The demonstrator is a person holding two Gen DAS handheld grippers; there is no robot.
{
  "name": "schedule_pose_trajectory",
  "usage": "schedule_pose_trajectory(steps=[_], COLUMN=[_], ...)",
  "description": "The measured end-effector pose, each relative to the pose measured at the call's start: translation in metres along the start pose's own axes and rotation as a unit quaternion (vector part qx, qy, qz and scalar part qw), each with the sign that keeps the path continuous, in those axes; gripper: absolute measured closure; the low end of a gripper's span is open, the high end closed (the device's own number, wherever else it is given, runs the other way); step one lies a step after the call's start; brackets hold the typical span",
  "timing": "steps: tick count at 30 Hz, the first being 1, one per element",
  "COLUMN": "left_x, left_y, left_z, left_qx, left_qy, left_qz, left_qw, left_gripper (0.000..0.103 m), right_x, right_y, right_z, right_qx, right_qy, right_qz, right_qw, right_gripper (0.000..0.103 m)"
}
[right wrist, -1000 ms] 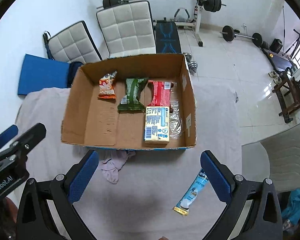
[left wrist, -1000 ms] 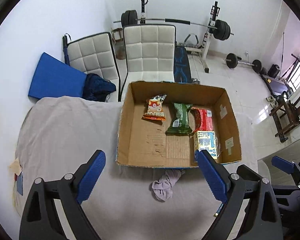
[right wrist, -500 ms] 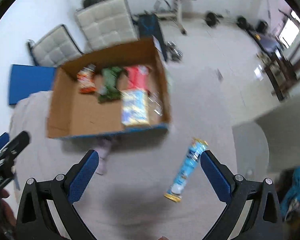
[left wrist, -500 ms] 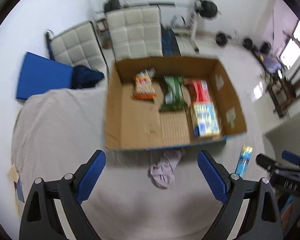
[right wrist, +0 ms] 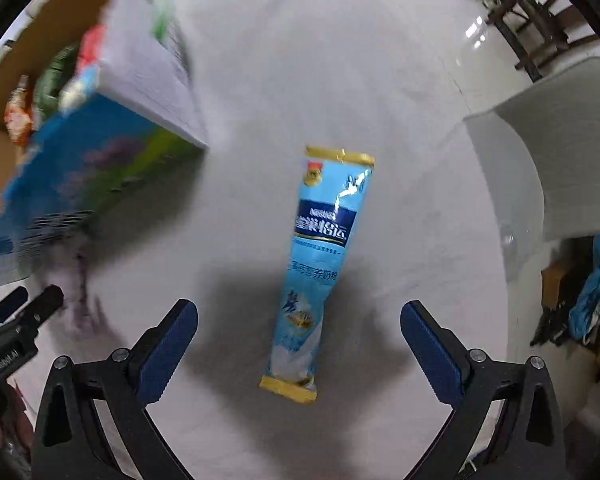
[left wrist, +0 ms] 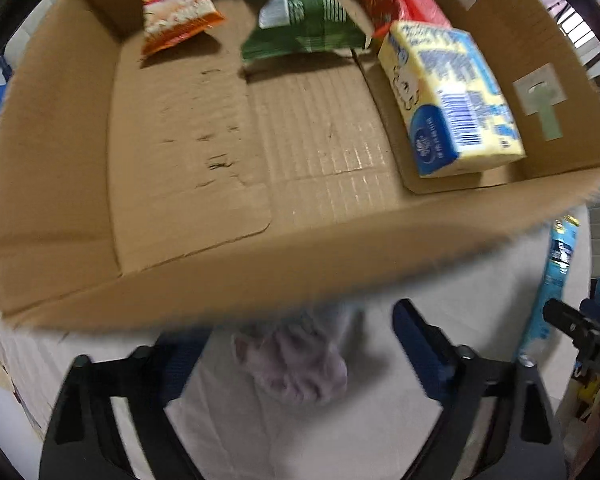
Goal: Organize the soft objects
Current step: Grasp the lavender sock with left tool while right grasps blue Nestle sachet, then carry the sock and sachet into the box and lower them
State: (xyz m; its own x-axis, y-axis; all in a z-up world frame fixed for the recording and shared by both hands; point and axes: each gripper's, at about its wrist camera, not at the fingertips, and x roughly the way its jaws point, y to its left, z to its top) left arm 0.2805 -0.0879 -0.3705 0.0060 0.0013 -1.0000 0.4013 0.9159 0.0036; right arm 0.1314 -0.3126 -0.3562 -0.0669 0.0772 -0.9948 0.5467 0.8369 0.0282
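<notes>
My left gripper (left wrist: 296,344) is open, low over a crumpled pale purple cloth (left wrist: 296,364) that lies on the grey sheet between its fingers, just in front of the cardboard box (left wrist: 260,276). The box holds an orange snack bag (left wrist: 176,8), a green packet (left wrist: 300,12), a red packet (left wrist: 400,0) and a yellow-blue tissue pack (left wrist: 456,96). My right gripper (right wrist: 300,344) is open, straddling the lower end of a light blue sachet (right wrist: 320,264) lying flat on the sheet. The sachet also shows in the left wrist view (left wrist: 552,272).
The box's blue printed outer wall (right wrist: 84,184) stands left of the sachet. A pale chair (right wrist: 552,160) sits beyond the table's right edge. The left gripper body (right wrist: 12,340) shows at the lower left of the right wrist view.
Both grippers have dropped low and forward. The left now brackets the purple cloth at the box front; the right now brackets the blue sachet. Both stay open.
</notes>
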Motion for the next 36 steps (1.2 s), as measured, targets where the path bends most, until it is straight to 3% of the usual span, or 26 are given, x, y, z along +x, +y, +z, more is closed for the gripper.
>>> schedule_pose_trajectory(steps=[2, 3, 4, 6, 7, 9, 12, 18, 23, 34, 36], left_x=[0.010, 0.014, 0.017, 0.016, 0.016, 0.016, 0.019, 0.025, 0.030, 0.022, 0.017], left_y=[-0.006, -0.009, -0.011, -0.012, -0.011, -0.007, 0.000, 0.004, -0.009, -0.050, -0.038], left_z=[0.002, 0.001, -0.001, -0.006, -0.011, -0.023, -0.053, -0.106, -0.113, -0.108, -0.109], left_qx=[0.008, 0.011, 0.012, 0.009, 0.001, -0.017, -0.064, -0.120, -0.110, -0.094, -0.093], left_qy=[0.014, 0.021, 0.025, 0.019, 0.020, 0.030, 0.059, 0.085, 0.072, 0.058, 0.057], left_qz=[0.003, 0.005, 0.008, 0.010, 0.005, -0.004, -0.044, -0.082, -0.056, -0.025, -0.023], left_qw=[0.9999, 0.9997, 0.9996, 0.9997, 0.9998, 0.9994, 0.9952, 0.9858, 0.9897, 0.9935, 0.9938], left_gripper=[0.049, 0.056, 0.060, 0.062, 0.063, 0.065, 0.065, 0.065, 0.065, 0.065, 0.065], right_x=[0.014, 0.019, 0.024, 0.031, 0.029, 0.026, 0.027, 0.037, 0.046, 0.038, 0.040], right_y=[-0.002, -0.002, -0.002, 0.000, 0.003, 0.008, 0.018, 0.050, 0.069, 0.096, 0.103], right_z=[0.002, 0.003, 0.003, 0.001, 0.001, -0.004, -0.016, -0.061, -0.082, -0.088, -0.084], right_qx=[0.008, 0.011, 0.013, 0.007, 0.001, -0.016, -0.047, -0.147, -0.193, -0.187, -0.188], right_qy=[0.015, 0.019, 0.025, 0.033, 0.025, 0.016, 0.030, 0.074, 0.077, 0.062, 0.059], right_qz=[0.002, 0.002, 0.003, -0.006, -0.010, -0.027, -0.015, 0.002, -0.024, -0.045, -0.051], right_qw=[1.000, 1.000, 1.000, 0.999, 1.000, 0.999, 0.998, 0.986, 0.978, 0.979, 0.979], right_gripper=[0.004, 0.011, 0.017, 0.042, 0.046, 0.072, 0.078, 0.079, 0.078, 0.072, 0.072])
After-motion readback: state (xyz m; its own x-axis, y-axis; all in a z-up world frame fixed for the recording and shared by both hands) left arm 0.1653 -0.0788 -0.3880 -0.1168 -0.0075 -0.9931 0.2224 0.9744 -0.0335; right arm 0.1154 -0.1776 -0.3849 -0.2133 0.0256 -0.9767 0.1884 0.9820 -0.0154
